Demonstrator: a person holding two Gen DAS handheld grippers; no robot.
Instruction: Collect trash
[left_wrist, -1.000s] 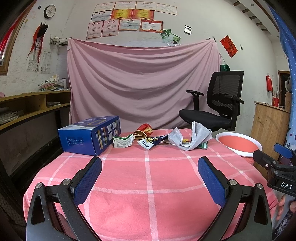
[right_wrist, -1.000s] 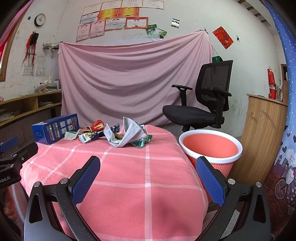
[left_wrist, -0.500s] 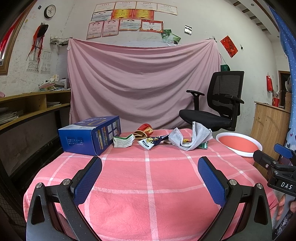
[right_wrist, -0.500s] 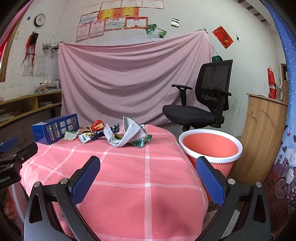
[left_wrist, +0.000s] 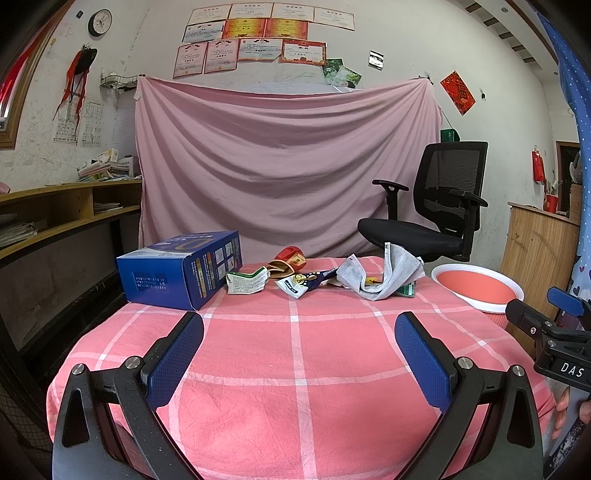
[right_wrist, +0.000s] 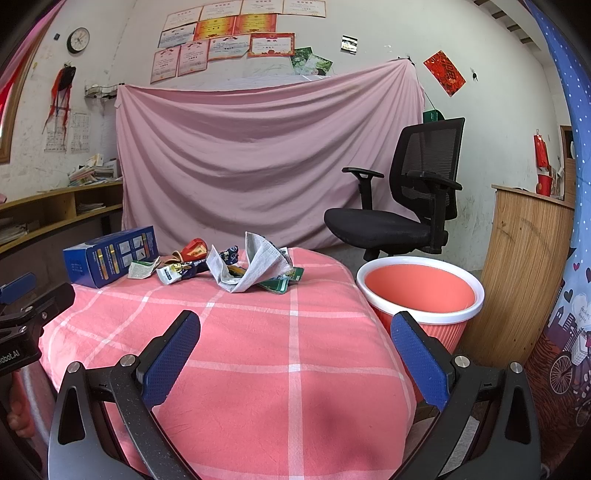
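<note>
Viewing through the left wrist camera: left tongs (left_wrist: 299, 345) spread wide, empty, low over the near desk (left_wrist: 295, 369). Trash lies in a row at the far edge: one blue box (left_wrist: 177, 269), one green-white wrapper (left_wrist: 245, 282), one red cup (left_wrist: 290, 258), one dark sachet (left_wrist: 306, 282), one grey mask (left_wrist: 384, 277). Best approach: advance level, straddle a single piece, close on its raised fold.

Viewing through the right wrist camera: right tongs (right_wrist: 295, 347) likewise spread, empty. One bin (right_wrist: 421, 291) beside the desk's right edge, seemingly empty. One green packet (right_wrist: 277, 282) under the mask. Lift clear of neighbours before swinging right.
</note>
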